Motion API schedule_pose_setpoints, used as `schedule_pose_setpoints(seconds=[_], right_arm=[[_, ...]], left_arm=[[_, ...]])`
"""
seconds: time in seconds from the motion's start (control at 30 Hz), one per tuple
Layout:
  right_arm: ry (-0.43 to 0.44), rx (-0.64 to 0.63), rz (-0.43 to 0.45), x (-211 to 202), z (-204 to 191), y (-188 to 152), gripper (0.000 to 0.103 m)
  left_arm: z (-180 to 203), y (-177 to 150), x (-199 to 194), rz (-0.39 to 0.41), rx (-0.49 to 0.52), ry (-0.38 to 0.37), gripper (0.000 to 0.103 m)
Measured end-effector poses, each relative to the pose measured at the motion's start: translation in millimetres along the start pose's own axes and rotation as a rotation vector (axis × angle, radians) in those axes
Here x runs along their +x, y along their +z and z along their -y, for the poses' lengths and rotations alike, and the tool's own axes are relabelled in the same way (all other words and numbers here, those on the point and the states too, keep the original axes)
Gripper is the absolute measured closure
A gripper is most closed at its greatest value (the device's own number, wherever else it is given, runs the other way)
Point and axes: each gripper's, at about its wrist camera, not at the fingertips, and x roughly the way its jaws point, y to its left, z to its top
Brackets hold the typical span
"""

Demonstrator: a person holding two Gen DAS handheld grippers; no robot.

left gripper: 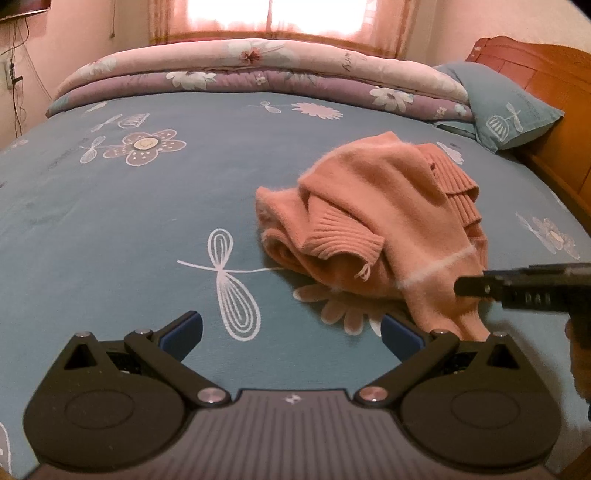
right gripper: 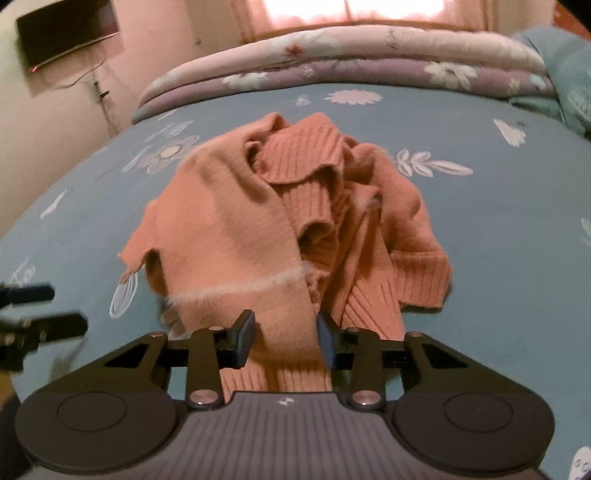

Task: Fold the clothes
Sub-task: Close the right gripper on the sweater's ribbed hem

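A crumpled orange-pink knit sweater (left gripper: 373, 218) lies in a heap on the blue flowered bedsheet (left gripper: 129, 221). My left gripper (left gripper: 291, 332) is open and empty, low over the sheet just left of the sweater's near edge. My right gripper (right gripper: 284, 338) has its jaws partly closed around the sweater's (right gripper: 280, 229) near ribbed hem, with cloth filling the gap between the pads. The right gripper also shows at the right edge of the left wrist view (left gripper: 476, 286). The left gripper shows at the left edge of the right wrist view (right gripper: 37, 314).
A folded floral quilt (left gripper: 258, 77) lies along the far side of the bed. A blue pillow (left gripper: 509, 107) rests against the wooden headboard (left gripper: 546, 74) at the right. A dark wall-mounted screen (right gripper: 66, 33) with cables hangs on the left wall.
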Motion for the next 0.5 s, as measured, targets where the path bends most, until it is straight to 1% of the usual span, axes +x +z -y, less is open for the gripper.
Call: schedule_pose_setpoints(seconds=[0.1,0.2,0.27,0.37,0.43,0.5], right_arm=[[0.002,0.008,0.000,-8,0,-1,0.078],[0.046,-0.006,0.037,-18,-1,-3,0.078],[0.036,-0.004,0.026,-12,2,-2,0.078],[0.039,0.049,0.000,-4,10,-1,0.078],[0.053,0.048,-0.003,-6,10,-2,0.077],[0.039,0.029,-0.023,-6,8,-6,0.077]], left_arm=[[3,0,0,0.001,0.000,-0.013,0.001],[5,-1,-4,0.014,0.016,-0.014,0.001],[4,-1,-5,0.017,0.010,-0.015,0.001],[2,-1,-8,0.021,0.006,-0.016,0.001],[0,-2,-10,0.023,0.005,-0.013,0.001],[-3,-2,-10,0.023,-0.011,-0.010,0.001]])
